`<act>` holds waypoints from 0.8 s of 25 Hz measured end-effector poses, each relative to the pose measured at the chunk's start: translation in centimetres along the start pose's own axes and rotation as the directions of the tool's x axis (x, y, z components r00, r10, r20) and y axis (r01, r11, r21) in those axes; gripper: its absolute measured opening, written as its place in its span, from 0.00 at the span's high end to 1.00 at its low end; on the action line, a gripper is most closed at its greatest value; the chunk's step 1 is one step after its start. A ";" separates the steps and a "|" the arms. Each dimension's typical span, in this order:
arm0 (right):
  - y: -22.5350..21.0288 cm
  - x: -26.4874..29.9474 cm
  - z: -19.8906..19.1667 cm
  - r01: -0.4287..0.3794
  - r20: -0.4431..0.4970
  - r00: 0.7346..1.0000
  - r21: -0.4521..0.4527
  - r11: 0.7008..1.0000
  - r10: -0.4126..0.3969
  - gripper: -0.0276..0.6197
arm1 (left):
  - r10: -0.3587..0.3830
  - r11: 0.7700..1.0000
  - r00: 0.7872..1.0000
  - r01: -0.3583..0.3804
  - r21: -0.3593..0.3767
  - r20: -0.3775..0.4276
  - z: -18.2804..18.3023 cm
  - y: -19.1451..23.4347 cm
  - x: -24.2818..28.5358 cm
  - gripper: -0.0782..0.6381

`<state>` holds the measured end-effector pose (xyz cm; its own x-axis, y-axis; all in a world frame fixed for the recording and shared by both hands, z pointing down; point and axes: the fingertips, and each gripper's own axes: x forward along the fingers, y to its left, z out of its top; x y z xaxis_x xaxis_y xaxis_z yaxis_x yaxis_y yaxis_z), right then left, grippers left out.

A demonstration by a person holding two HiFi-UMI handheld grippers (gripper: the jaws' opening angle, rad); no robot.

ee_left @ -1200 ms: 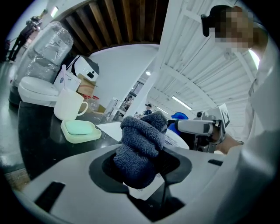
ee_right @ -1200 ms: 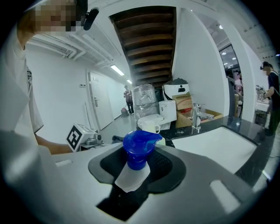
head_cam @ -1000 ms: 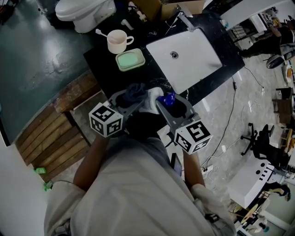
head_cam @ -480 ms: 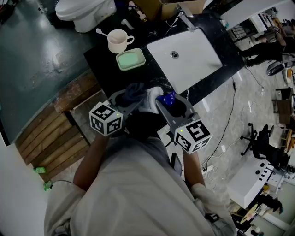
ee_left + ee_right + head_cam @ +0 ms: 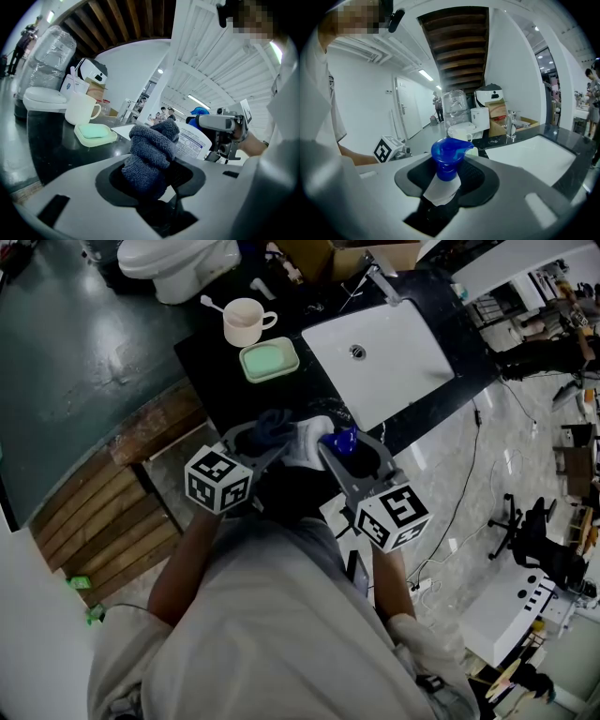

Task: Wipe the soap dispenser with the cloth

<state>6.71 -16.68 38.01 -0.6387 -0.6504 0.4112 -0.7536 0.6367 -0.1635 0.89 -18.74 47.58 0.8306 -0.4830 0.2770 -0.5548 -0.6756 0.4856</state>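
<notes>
A glossy black worktop [image 5: 216, 381] is seen, with a white rectangular sink [image 5: 403, 371] sunk into it and a metal tap [image 5: 380, 282] at the sink's far rim. To the left of the sink, a pale cup [image 5: 246, 322] and a green soap dish [image 5: 269, 360] are set just beside each other. A white toilet [image 5: 178, 261] is placed beyond the worktop on a dark green floor [image 5: 75, 343]. Wooden slats [image 5: 103, 521] are laid by the worktop's left end, and pale marbled flooring [image 5: 469, 493] crossed by cables is spread to the right.

The soap dispenser [image 5: 447, 154], white with a blue pump, is held over the worktop's near edge, gripped by the jaws of the right gripper [image 5: 445, 177]. A bunched grey-blue cloth [image 5: 151, 150] is clamped in the jaws of the left gripper [image 5: 152, 174] and is held against the dispenser's labelled side.
</notes>
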 end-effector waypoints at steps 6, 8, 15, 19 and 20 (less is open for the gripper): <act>0.1 0.0 0.0 -0.006 0.004 1.000 0.004 1.000 0.006 0.75 | 0.046 0.998 0.998 -0.044 0.053 -0.052 -0.9 0.6 -0.1 0.65; 0.1 0.0 0.0 -0.006 0.006 1.000 0.005 1.000 0.005 0.75 | 0.063 0.995 0.995 -0.057 0.078 -0.077 -1.3 0.7 -0.1 0.65; 0.1 -0.2 0.0 -0.008 0.011 1.000 0.007 1.000 0.008 0.75 | 0.130 0.977 0.978 -0.099 0.188 -0.161 -2.7 1.2 -0.4 0.65; -0.1 -0.4 -0.2 0.003 0.009 1.000 0.014 1.000 -0.004 0.75 | 0.132 0.976 0.975 -0.096 0.194 -0.181 -3.0 1.2 -0.4 0.65; -0.1 -0.4 -0.2 0.004 0.008 1.000 0.014 1.000 -0.004 0.75 | 0.134 0.976 0.973 -0.096 0.198 -0.188 -3.2 1.3 -0.4 0.65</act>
<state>7.09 -16.42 38.07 -0.6368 -0.6564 0.4044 -0.7583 0.6282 -0.1744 -0.01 -17.61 50.78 0.7427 -0.4555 0.4909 -0.6304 -0.7229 0.2830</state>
